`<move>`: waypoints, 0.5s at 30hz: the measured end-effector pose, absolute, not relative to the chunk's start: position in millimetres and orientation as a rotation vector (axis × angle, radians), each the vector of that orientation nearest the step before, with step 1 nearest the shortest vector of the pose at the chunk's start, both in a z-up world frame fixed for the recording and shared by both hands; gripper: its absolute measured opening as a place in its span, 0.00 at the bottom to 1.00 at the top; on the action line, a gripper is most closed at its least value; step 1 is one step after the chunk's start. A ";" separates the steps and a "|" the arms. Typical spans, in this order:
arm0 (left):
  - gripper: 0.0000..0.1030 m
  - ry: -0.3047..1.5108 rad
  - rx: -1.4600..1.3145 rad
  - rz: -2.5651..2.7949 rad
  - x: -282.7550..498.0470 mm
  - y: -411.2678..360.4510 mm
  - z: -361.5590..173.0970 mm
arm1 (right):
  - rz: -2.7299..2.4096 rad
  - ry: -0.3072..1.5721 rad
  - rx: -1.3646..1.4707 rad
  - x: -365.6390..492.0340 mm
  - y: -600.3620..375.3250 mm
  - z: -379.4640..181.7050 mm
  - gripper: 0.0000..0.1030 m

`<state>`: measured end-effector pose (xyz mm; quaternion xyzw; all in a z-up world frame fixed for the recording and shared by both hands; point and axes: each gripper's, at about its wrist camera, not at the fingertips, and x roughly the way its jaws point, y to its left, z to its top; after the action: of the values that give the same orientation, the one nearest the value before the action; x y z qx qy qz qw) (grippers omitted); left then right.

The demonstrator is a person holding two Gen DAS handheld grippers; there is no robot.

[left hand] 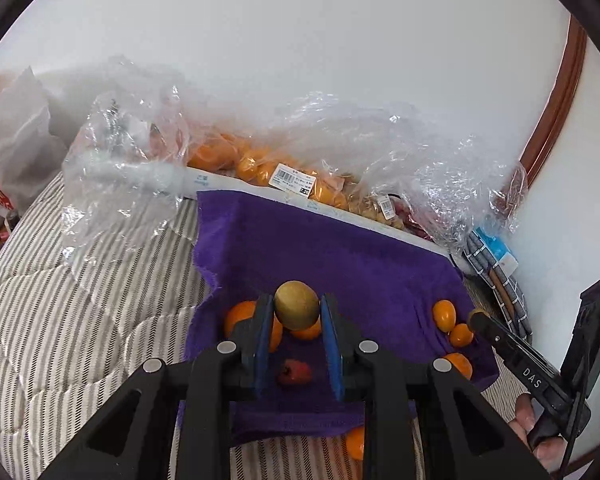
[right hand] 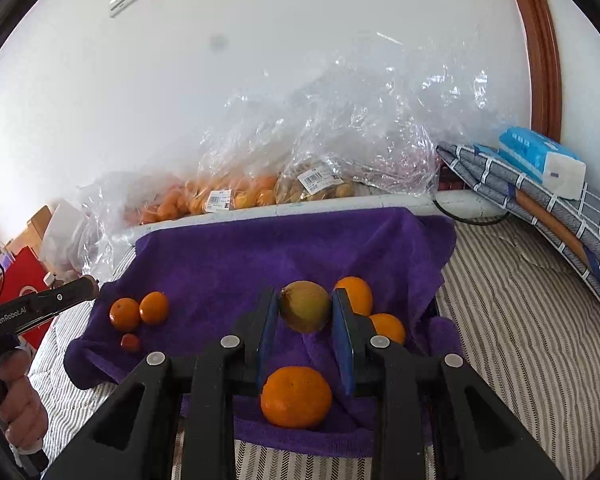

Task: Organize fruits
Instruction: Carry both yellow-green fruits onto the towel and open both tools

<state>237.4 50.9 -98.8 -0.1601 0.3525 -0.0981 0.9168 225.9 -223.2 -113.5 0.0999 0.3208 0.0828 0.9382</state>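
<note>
A purple towel lies on the striped bedding with fruit on it. My left gripper is shut on a brown-green kiwi and holds it above oranges and a small red fruit. My right gripper has its fingers on either side of a green-yellow fruit resting on the towel; small gaps show beside it. A large orange lies under the right gripper. More oranges sit on the towel at both ends.
Clear plastic bags of oranges and other produce lie along the white ledge by the wall. A folded checked cloth with a blue tissue pack sits at the right. Striped bedding surrounds the towel.
</note>
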 end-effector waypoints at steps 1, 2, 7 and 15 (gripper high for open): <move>0.22 0.730 -0.333 -0.206 240.1 48.8 -102.6 | 0.167 0.668 0.209 227.9 -223.4 -117.6 0.27; 0.22 0.737 -0.339 -0.213 242.1 46.8 -107.2 | 0.167 0.681 0.211 229.9 -224.3 -120.7 0.27; 0.22 0.771 -0.339 -0.221 249.9 41.3 -121.7 | 0.156 0.699 0.245 235.7 -229.8 -126.9 0.27; 0.22 0.775 -0.354 -0.238 250.6 40.1 -126.9 | 0.156 0.721 0.244 241.3 -225.6 -134.9 0.28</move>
<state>250.6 40.1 -126.9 -0.1715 0.3750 -0.1152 0.9037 241.3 -225.6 -134.9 0.1189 0.3516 0.0761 0.9254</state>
